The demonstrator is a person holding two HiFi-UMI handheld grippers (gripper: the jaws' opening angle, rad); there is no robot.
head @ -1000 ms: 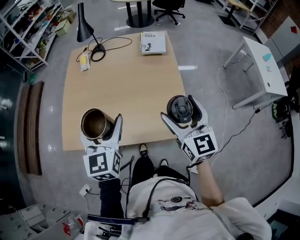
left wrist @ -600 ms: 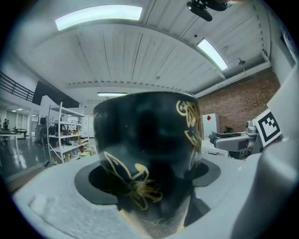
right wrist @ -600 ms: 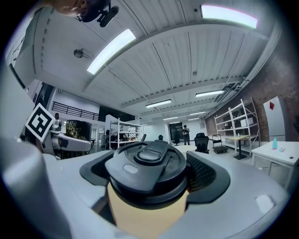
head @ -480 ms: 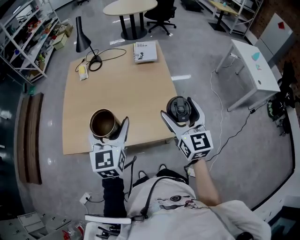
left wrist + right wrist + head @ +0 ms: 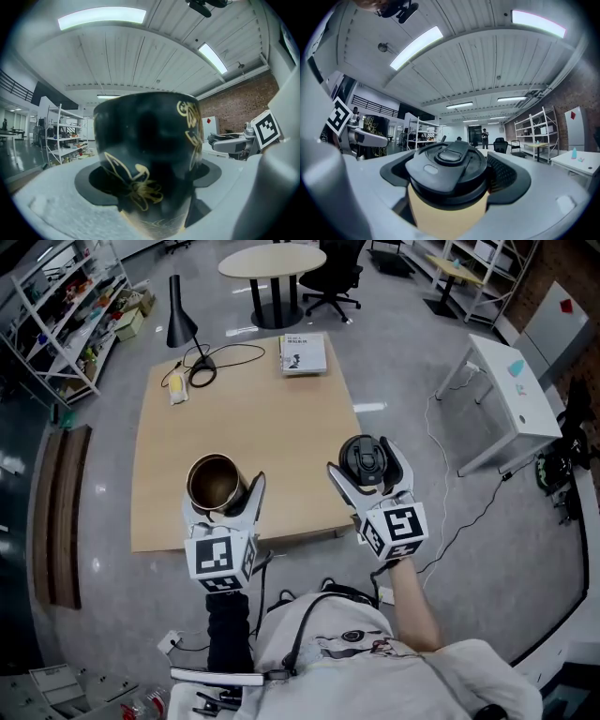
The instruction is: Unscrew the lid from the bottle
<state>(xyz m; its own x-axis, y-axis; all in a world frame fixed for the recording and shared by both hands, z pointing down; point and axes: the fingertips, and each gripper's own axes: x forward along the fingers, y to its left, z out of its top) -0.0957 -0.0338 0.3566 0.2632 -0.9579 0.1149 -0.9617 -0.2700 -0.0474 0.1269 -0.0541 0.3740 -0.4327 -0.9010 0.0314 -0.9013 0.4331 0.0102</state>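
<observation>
Gripping the black, gold-flowered bottle (image 5: pixel 214 482) between widely parted jaws, our left gripper (image 5: pixel 225 499) holds it upright with its mouth open, above the near edge of the wooden table (image 5: pixel 272 418). Further right, our right gripper (image 5: pixel 367 471) clamps the black lid (image 5: pixel 362 454), held well apart from the bottle, by the table's right edge.

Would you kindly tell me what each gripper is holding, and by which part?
The left gripper clamps the open black bottle by its side wall, below the rim. The right gripper clamps the removed lid by its opposite sides.
</observation>
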